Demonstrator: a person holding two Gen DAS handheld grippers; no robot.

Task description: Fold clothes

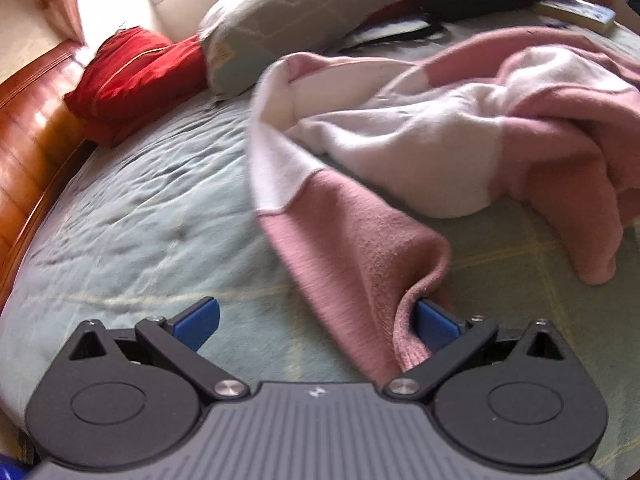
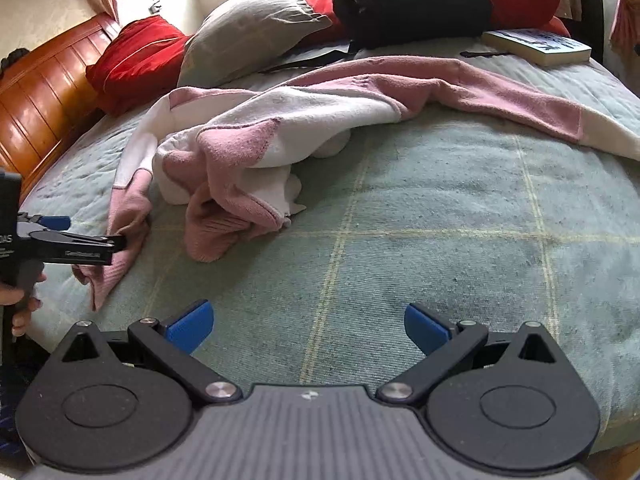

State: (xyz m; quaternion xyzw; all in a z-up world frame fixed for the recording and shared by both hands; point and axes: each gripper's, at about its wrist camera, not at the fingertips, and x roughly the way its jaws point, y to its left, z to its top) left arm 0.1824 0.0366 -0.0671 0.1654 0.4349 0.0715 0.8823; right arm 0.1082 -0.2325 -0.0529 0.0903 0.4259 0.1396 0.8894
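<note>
A pink and white sweater (image 1: pixel 420 148) lies crumpled on the green bedspread (image 1: pixel 140 208). My left gripper (image 1: pixel 316 322) is open, with a pink sleeve end (image 1: pixel 372 272) lying between its fingers, draped against the right blue pad (image 1: pixel 436 322). In the right wrist view the sweater (image 2: pixel 256 136) lies ahead and left, one sleeve (image 2: pixel 520 100) stretched right. My right gripper (image 2: pixel 308 326) is open and empty over bare bedspread (image 2: pixel 440 220). The left gripper (image 2: pixel 88 240) shows at the left edge, at the pink sleeve end (image 2: pixel 120 256).
Red cushions (image 2: pixel 136 56), a grey pillow (image 2: pixel 252 28), a black backpack (image 2: pixel 404 0) and a book (image 2: pixel 536 46) lie at the far side of the bed. A wooden headboard (image 2: pixel 44 92) runs along the left.
</note>
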